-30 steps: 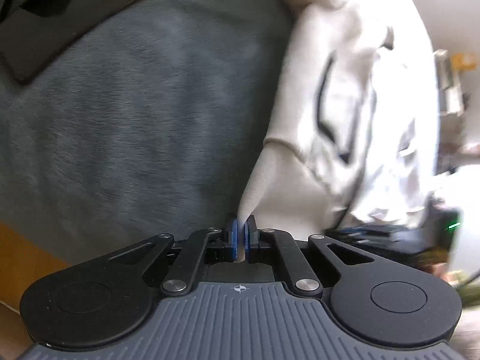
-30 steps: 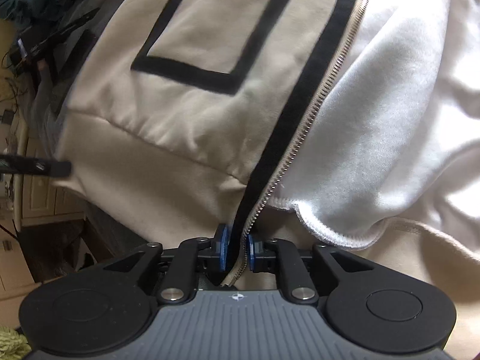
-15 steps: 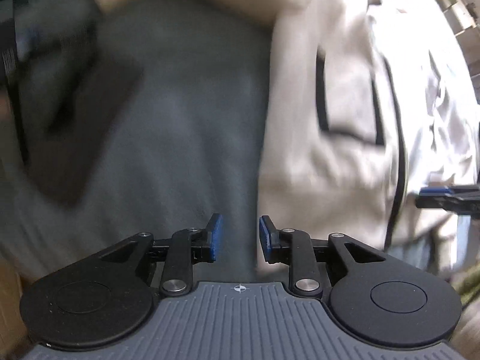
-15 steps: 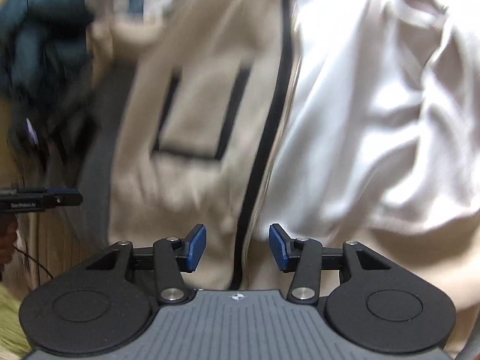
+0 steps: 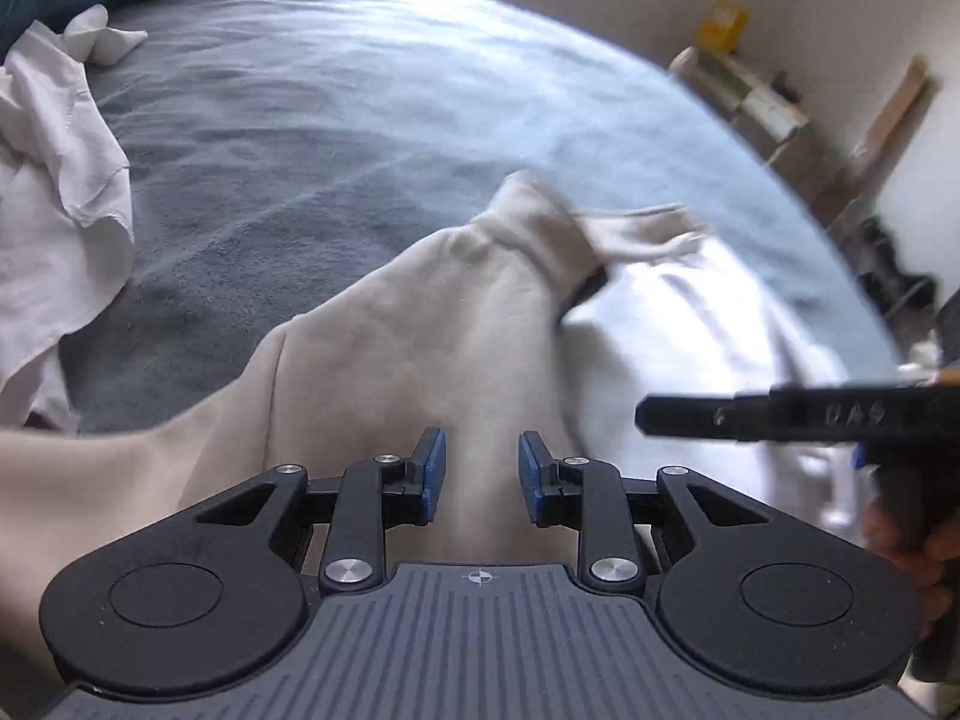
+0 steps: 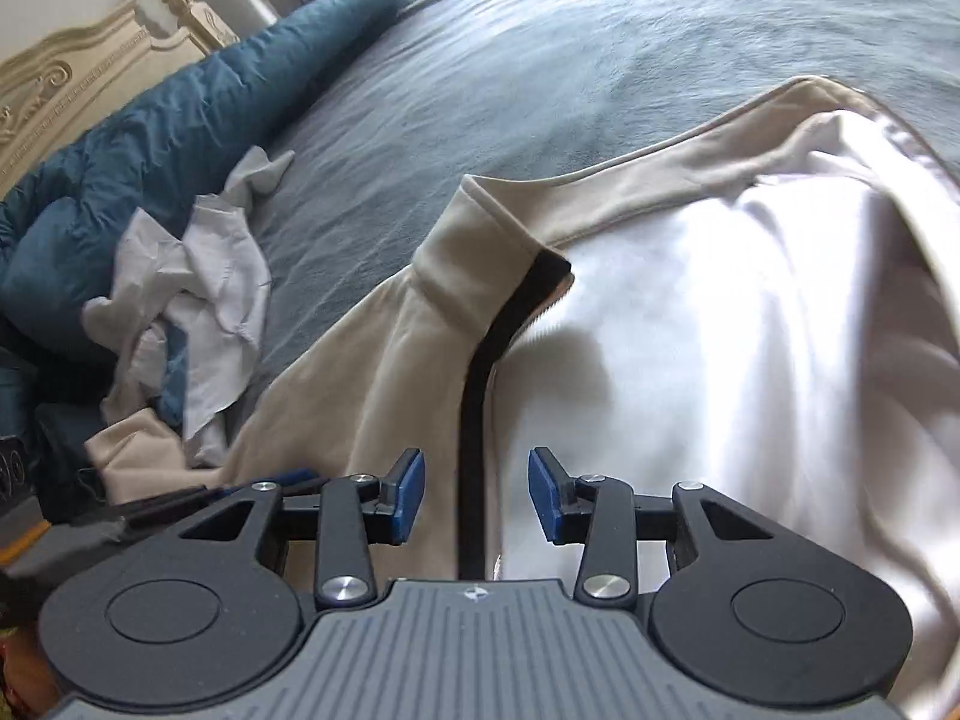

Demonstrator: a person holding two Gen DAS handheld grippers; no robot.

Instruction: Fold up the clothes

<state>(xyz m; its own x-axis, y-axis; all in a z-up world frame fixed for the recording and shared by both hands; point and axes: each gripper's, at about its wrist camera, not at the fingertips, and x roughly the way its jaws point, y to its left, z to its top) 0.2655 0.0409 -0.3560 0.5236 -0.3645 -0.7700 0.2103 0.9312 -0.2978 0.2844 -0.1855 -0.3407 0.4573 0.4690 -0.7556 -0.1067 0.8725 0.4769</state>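
A beige zip jacket [image 5: 432, 312] with black zipper trim [image 6: 480, 396] and white lining [image 6: 690, 330] lies spread open on the grey bed [image 5: 360, 108]. My left gripper [image 5: 477, 468] is open and empty just above the jacket's beige front panel. My right gripper [image 6: 477, 495] is open and empty above the black zipper edge, with the collar [image 6: 480, 234] ahead of it. The right gripper also shows at the right of the left wrist view [image 5: 780, 417].
A crumpled white garment [image 5: 54, 180] lies on the bed to the left, also in the right wrist view [image 6: 192, 282]. A teal duvet [image 6: 150, 120] is bunched by the cream headboard [image 6: 72, 78]. Shelves [image 5: 750, 96] stand beyond the bed's right edge.
Both grippers were shut on the jacket's bottom hem a second ago. They let go, opened, and moved up along the jacket toward the collar.
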